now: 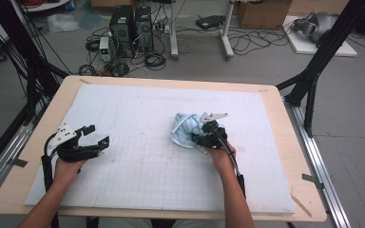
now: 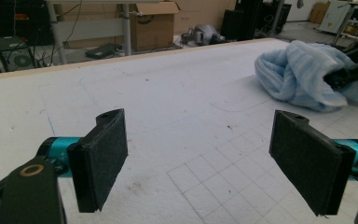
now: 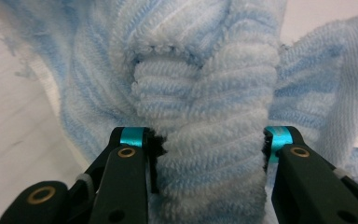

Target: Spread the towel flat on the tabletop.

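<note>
Right gripper (image 3: 209, 154) — jaws clamped on towel (image 3: 205, 93)

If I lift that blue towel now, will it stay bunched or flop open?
The blue towel lies crumpled in soft folds, so it will probably sag and unfurl. The right gripper pinches one thick fold; the fluffy pile likely grips well. It looks light.

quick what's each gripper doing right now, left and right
Left gripper: open, nothing between its jaws, held over the white mat.
Right gripper: closed on a thick fold of the blue towel.
</note>
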### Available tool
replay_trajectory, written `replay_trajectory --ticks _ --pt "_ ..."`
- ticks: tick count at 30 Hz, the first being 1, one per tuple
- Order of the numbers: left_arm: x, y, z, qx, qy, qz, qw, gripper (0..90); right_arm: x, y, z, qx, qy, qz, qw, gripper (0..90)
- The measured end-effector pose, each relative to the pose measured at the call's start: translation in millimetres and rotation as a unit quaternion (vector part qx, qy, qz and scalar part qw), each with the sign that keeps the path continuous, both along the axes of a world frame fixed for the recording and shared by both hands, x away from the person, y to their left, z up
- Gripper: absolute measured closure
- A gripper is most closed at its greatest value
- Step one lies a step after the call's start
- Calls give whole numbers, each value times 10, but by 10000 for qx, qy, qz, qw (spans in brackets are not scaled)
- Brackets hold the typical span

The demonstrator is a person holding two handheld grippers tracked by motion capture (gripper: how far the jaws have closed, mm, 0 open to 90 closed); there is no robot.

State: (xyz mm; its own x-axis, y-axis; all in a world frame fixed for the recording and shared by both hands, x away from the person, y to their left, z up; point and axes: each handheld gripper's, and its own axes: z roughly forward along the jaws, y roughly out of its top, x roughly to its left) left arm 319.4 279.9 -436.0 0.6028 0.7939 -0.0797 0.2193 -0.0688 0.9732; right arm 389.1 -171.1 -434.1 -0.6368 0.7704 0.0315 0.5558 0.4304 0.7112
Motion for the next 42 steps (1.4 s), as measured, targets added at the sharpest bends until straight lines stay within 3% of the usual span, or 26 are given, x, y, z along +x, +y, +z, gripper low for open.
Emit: replay_trajectory --ticks 5,9,11,13,15,19,23,24,25,26,28,32,38,42 --pt "2 20 6 -56 -4 55 10000 196 -231 213 154 130 123 429 9989 612" --pt "-1 46 14 -56 -5 73 10000 196 -411 366 234 427 464 754 9952 609" --pt "-1 51 18 -70 -17 84 9999 196 -468 419 249 683 641 919 9914 598" --pt "0 51 19 -73 -16 83 9999 196 -491 470 259 1001 784 1177 9849 586" --pt "0 49 19 -71 -16 82 9999 196 -489 536 276 987 719 1330 9836 585" --pt "3 47 19 -74 -13 82 9999 197 -393 621 300 835 610 1368 9852 569" --pt "9 51 15 -82 -1 90 9999 196 -305 652 332 986 399 1335 9853 501" --pt "10 49 14 -78 -2 92 9999 197 -241 682 343 988 179 1385 9853 467" --pt "10 49 14 -78 -2 92 9999 196 -241 682 343 988 179 1385 9853 467" --pt "10 48 14 -67 -8 89 9999 196 -178 725 347 803 37 1329 9879 450" --pt "10 49 14 -70 -8 90 9999 196 -118 757 353 619 -168 1284 9896 446" --pt "13 57 13 -81 7 100 9999 197 24 790 342 495 -523 1098 9913 438" --pt "13 59 14 -104 11 114 9999 197 207 866 333 361 -699 810 9936 369" --pt "15 57 13 -90 11 97 9999 197 297 937 346 82 -852 476 9952 299"
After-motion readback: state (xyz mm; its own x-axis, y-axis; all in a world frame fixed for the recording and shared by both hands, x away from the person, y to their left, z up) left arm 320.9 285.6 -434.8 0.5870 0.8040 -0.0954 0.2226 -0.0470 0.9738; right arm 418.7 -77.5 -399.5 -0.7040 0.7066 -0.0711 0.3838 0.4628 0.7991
